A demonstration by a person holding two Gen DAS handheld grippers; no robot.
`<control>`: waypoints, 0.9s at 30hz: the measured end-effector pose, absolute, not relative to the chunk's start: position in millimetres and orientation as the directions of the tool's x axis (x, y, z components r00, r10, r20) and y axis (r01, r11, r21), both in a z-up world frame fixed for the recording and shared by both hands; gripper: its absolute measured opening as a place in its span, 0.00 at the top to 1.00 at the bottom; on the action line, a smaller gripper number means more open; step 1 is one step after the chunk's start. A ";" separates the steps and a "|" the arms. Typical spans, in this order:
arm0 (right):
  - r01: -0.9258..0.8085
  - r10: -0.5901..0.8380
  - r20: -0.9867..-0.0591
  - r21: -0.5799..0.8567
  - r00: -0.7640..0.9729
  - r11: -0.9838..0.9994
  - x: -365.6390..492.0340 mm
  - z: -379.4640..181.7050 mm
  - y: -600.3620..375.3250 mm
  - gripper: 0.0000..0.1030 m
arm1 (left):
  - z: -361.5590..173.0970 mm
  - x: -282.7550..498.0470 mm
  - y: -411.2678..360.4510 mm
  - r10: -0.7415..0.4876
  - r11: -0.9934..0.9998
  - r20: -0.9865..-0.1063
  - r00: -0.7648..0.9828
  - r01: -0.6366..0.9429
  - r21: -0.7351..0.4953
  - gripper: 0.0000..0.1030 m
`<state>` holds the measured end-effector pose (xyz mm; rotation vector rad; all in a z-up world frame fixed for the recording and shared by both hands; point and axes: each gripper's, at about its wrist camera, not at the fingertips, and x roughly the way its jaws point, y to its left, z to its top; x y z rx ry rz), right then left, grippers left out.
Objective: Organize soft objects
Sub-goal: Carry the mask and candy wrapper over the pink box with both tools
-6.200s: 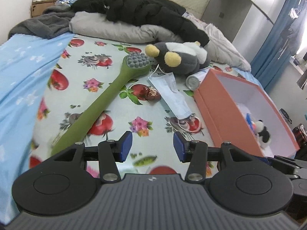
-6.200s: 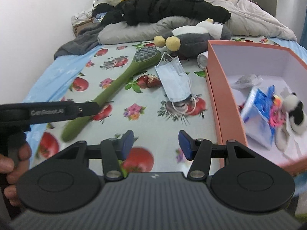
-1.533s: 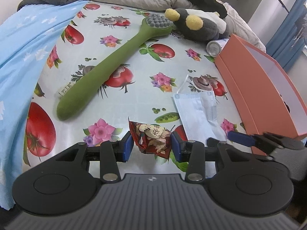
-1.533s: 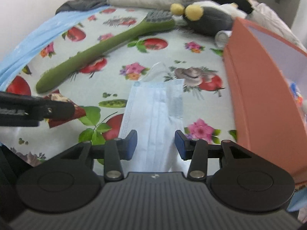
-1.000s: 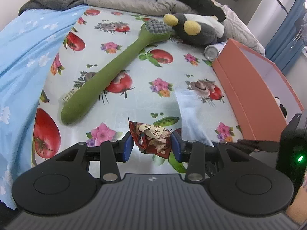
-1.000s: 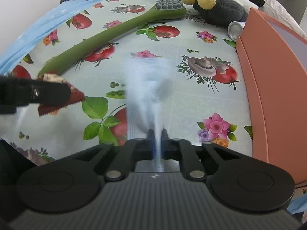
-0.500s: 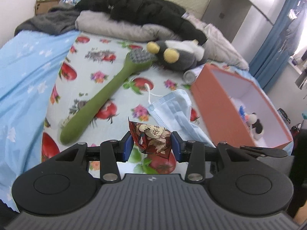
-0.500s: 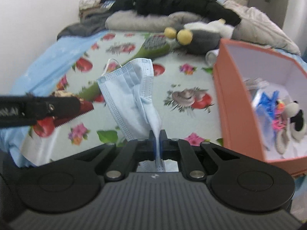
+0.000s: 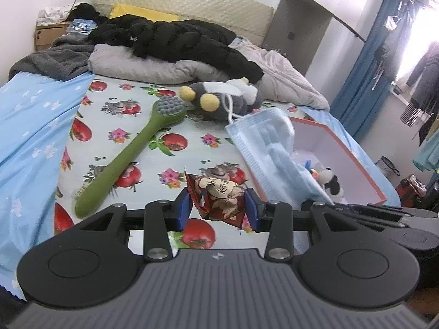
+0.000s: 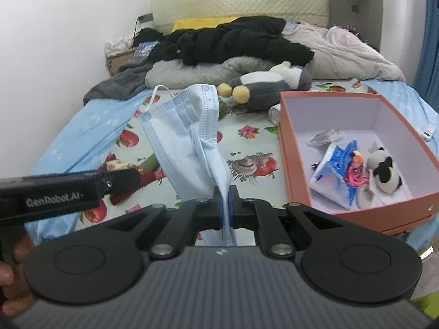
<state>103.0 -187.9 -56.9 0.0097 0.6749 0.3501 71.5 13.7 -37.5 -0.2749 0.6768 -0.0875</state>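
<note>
My left gripper [image 9: 218,210] is shut on a red-brown patterned packet [image 9: 219,196], held above the bed. My right gripper [image 10: 225,205] is shut on a light blue face mask [image 10: 186,134], which hangs up above the bed; the mask also shows in the left wrist view [image 9: 270,153]. The orange box [image 10: 295,148] with a white inside stands to the right and holds a small black-and-white plush [image 10: 384,174] and a blue packet [image 10: 337,161]. A grey plush toy with yellow ears [image 9: 219,101] lies beyond, near the box's far corner.
A long green brush [image 9: 131,150] lies diagonally on the fruit-print sheet [image 9: 118,126]. A blue blanket [image 9: 30,126] covers the left side. Pillows and black clothes [image 9: 170,41] pile at the head of the bed. A white roll [image 10: 274,113] lies by the box.
Both grippers have risen higher above the bed with their loads. The mask now hangs closer to the orange box.
</note>
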 end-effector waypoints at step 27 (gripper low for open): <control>-0.002 0.109 -0.598 0.178 0.794 0.984 92.6 -50.3 -316.1 0.91 | -25.9 134.3 -103.7 -0.401 0.916 -0.586 0.704 0.299 -0.266 0.55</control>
